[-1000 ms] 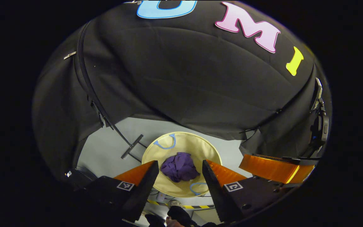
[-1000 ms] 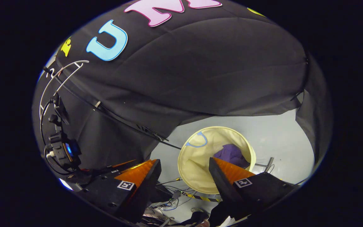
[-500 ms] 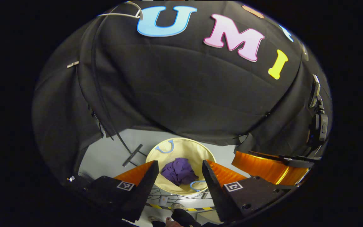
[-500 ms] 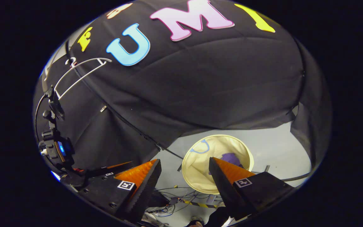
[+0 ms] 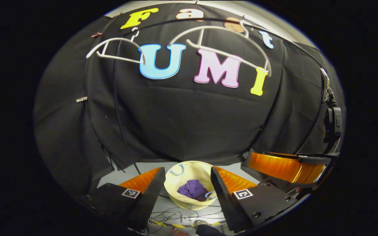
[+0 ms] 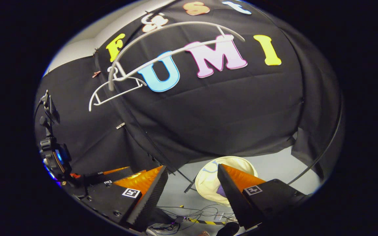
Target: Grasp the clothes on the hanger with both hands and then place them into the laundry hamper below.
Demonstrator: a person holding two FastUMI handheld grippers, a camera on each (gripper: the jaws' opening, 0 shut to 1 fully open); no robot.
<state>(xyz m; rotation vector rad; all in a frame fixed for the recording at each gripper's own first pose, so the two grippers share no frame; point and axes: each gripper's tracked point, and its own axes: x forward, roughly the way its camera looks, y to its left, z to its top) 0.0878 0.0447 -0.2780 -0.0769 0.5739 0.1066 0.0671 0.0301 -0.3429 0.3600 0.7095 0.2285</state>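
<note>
Both grippers, the left gripper [image 5: 185, 193] and right gripper [image 6: 192, 193], hang released and empty above the floor [image 6: 274, 164], where the purple clothes [image 5: 193, 190] lie crumpled inside the cream laundry hamper [image 5: 189, 170], below two bare white hangers [image 5: 221, 42].

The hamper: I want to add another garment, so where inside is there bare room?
In the left gripper view, the hamper has bare cream lining along its far wall and left side. The purple clothes crowd the bottom middle and right. Cables clutter the floor in front.
</note>
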